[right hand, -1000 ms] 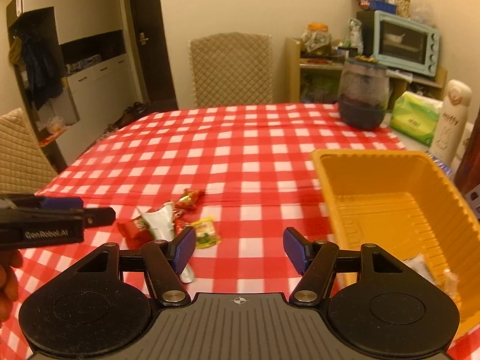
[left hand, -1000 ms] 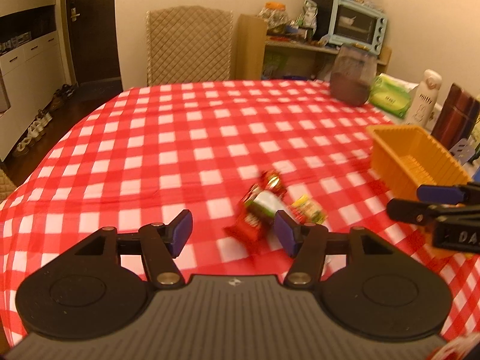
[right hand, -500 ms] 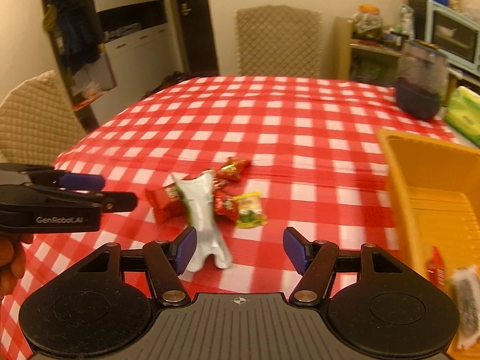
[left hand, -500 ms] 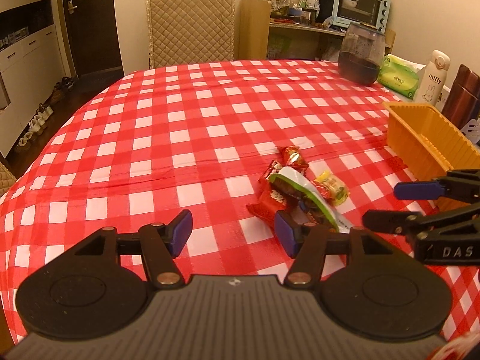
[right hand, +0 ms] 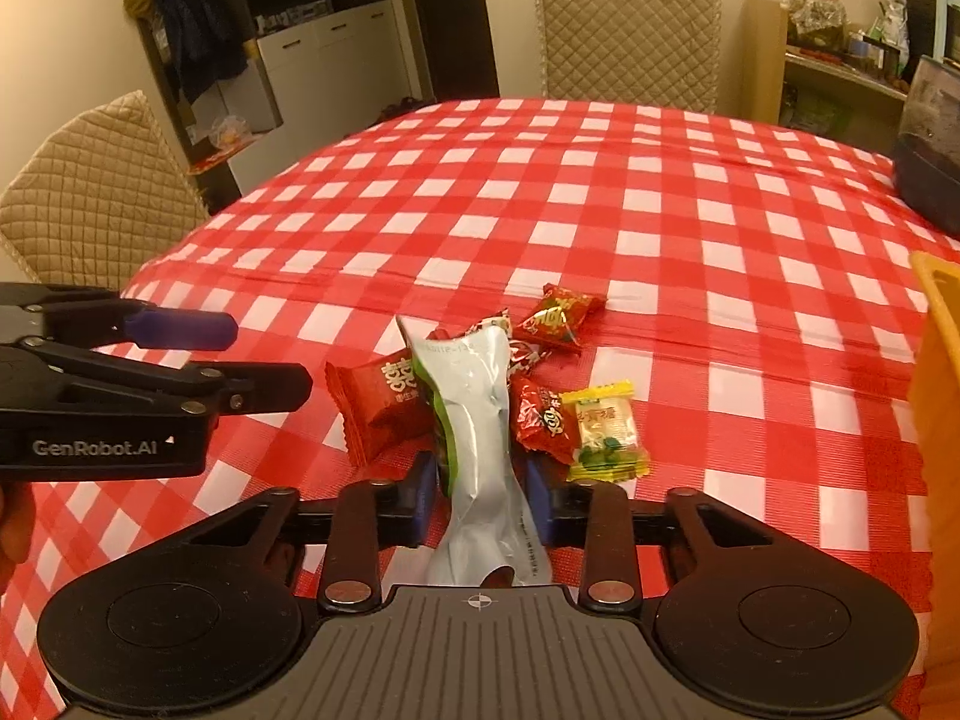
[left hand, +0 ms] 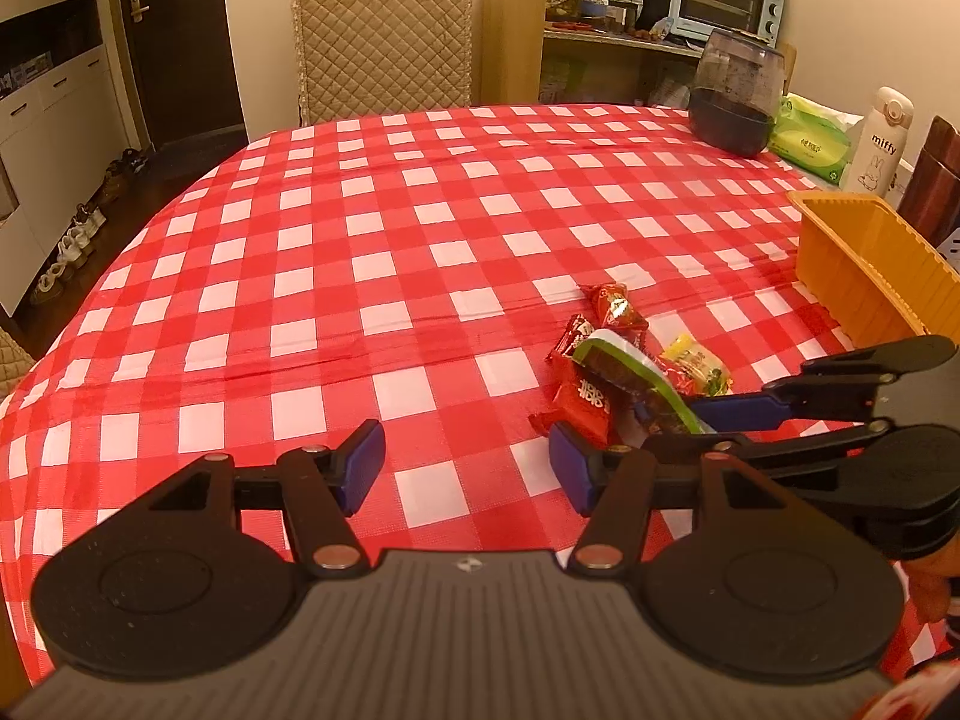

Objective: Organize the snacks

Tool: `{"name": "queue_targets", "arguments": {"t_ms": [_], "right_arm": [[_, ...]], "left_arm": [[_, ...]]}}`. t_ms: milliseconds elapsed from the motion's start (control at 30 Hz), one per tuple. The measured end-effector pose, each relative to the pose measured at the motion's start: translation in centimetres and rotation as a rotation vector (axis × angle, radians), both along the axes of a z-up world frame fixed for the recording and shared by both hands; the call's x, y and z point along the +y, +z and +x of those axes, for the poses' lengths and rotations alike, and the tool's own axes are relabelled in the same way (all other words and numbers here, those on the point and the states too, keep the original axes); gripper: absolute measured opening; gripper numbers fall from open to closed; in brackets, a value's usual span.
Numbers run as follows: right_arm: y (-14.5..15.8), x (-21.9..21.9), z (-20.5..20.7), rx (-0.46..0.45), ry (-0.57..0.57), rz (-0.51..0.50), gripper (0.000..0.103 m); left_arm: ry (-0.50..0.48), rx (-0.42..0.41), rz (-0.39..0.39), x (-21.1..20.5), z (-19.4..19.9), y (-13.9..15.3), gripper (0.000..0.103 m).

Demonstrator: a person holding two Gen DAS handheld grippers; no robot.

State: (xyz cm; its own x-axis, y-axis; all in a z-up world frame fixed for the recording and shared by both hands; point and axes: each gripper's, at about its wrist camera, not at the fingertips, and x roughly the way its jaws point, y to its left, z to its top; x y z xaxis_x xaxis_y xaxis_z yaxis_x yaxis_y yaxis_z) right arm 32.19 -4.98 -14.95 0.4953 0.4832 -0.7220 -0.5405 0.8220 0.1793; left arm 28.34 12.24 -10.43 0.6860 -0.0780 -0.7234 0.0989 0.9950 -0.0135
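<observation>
Red-checked cloth is covering the bench [right hand: 600, 192]. Right hand-held gripper [right hand: 480, 495], jaws just closing, is pinching the silver-green snack packet [right hand: 480, 420]; left hand-held gripper [left hand: 465, 468] is waiting half-open, empty. Next, I judge: lifting it toward the orange tray [left hand: 864, 264].

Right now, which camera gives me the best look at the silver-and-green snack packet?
The right wrist view. The silver-and-green packet stands centered there, pinched between the right gripper jaws, which have just been closing on it. The left wrist view shows the packet from the other side, atop the red candies, its lower end hidden by gripper fingers.
</observation>
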Motion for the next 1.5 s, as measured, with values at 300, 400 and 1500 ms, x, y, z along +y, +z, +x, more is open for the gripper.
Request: {"name": "queue_targets", "arguments": {"t_ms": [300, 400, 1500], "right_arm": [[0.6, -0.5, -0.1, 0.013, -0.005, 0.05, 0.026], [1.4, -1.3, -0.2, -0.006, -0.027, 0.064, 0.026], [3.2, -6.6, 0.4, -0.029, -0.209, 0.132, 0.026]], "left_arm": [[-0.013, 0.004, -0.011, -0.4, 0.3, -0.2, 0.057], [-0.027, 0.004, -0.018, -0.7, 0.5, -0.3, 0.057], [-0.186, -0.002, 0.096, -5.8, 3.0, -1.8, 0.024]]}}
